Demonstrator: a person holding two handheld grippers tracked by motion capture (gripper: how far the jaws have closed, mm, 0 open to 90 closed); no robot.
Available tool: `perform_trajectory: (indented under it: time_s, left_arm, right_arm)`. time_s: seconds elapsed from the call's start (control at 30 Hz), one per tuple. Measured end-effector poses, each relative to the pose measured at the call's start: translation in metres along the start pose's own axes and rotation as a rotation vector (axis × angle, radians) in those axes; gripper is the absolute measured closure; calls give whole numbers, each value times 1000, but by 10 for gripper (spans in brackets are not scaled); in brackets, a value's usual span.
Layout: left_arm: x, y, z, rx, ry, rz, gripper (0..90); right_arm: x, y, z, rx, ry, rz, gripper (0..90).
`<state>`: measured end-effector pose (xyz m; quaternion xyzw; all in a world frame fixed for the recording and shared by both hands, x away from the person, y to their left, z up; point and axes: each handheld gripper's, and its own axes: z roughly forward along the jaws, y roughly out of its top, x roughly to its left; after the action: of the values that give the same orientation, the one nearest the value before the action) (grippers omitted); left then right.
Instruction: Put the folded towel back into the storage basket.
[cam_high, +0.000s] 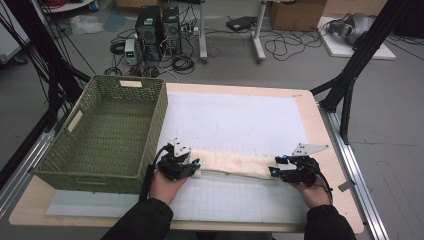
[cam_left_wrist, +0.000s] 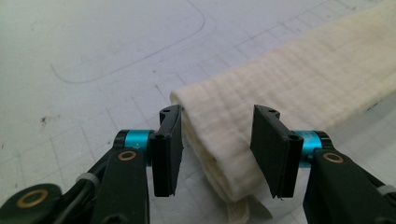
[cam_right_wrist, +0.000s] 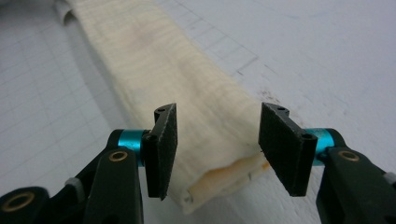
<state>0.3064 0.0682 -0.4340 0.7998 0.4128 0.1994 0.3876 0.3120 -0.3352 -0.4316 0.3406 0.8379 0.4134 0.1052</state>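
At the near edge of the high view, 2 dark sleeves are cut off by the bottom of the frame, and the hands are largely hidden under the tools they hold. The left gripper (cam_high: 194, 166) is set at the left end of a folded cream cloth (cam_high: 235, 166); the right gripper (cam_high: 274, 168) is set at its right end. The cloth is laid as a long narrow band across the white gridded mat (cam_high: 240, 200) on the table (cam_high: 320, 140), between the 2 tools.

In the left gripper view, the left gripper (cam_left_wrist: 217, 140) is seen parted, with the folded end of the cloth (cam_left_wrist: 261, 107) lying between the jaws; the left pad appears to be just beside the fold, though contact cannot be settled from this angle, and the lowest layers are cut off at the bottom edge. In the right gripper view, the right gripper (cam_right_wrist: 217, 147) is likewise spread, with a clear gap at each side of the cloth (cam_right_wrist: 187, 93), whose layered end is exposed. Nothing is clamped by either tool.

Farther off, to the left, a green woven basket (cam_high: 150, 130) is stood on the table, its interior shadowed. Beyond the table, cables and computer towers (cam_high: 157, 30) on the floor are hard to make out.
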Motion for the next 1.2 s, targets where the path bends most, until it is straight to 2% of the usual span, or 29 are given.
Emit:
perform_trajectory:
  time_s: [0.07,0.2,0.37,0.5,0.6,0.67,0.8,0.9,1.03,1.13,1.2]
  left_arm:
    - [0,-2,1,14,5,-4,524]
    - [0,-6,4,32,14,-27,527]
    - [-1,-8,6,33,-9,-40,604]
    - [0,-8,7,30,-32,-59,674]
    - [-3,-8,7,24,-18,-37,760]
    - [-3,-9,6,18,-17,-50,799]
    - [-2,-9,2,21,-6,-62,834]
    - [-3,-10,-4,18,28,-50,839]
    - [1,-11,-15,8,59,-65,840]
    - [4,-14,-18,25,63,-71,838]
    - [2,-17,-15,25,63,-74,832]
  right_arm:
    - [-2,-2,1,20,-21,14,439]
    - [-5,-6,3,51,-34,41,423]
    - [-5,-9,8,74,-24,54,432]
    - [-4,-10,8,69,-5,59,521]
    - [-4,-10,9,66,42,70,672]
    - [-2,-10,10,66,68,65,731]
    - [-4,-9,10,61,93,70,773]
    - [-5,-4,12,54,89,56,780]
    - [-6,9,20,56,90,25,781]
    - [-4,16,27,56,89,10,779]
    - [-5,16,32,87,77,3,760]
